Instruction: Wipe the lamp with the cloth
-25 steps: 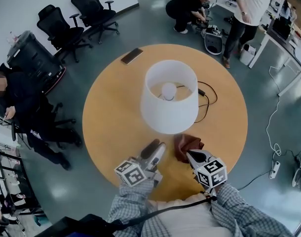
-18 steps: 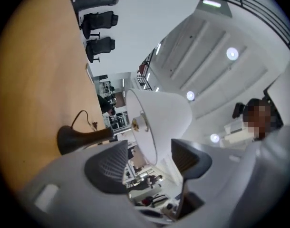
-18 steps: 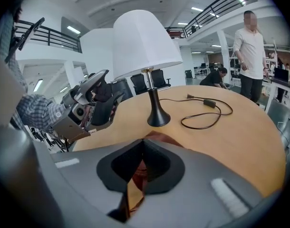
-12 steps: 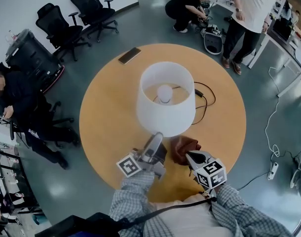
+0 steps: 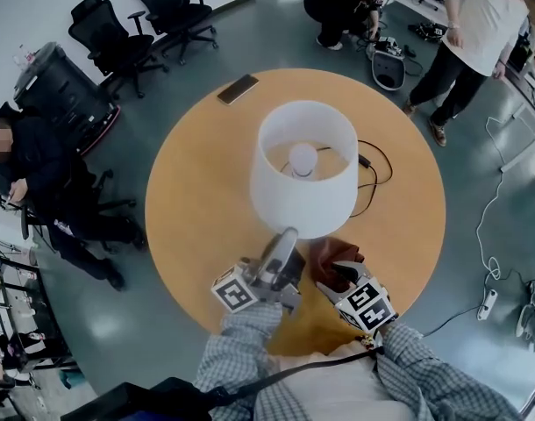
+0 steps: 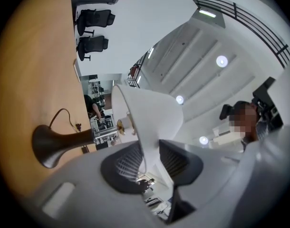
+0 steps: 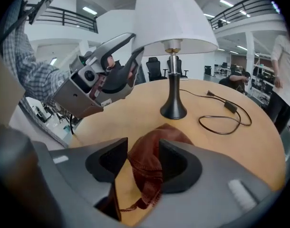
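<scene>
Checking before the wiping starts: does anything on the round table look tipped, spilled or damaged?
Nothing stands out. The white-shaded lamp stands upright on its dark flared base, its black cord lies loosely looped, and the crumpled brown cloth lies near the base.

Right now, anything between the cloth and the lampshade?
Nothing visible: the cloth has open air up to the lampshade. The left hand-held gripper, jaws just closing astride its rim, takes only one side.
</scene>
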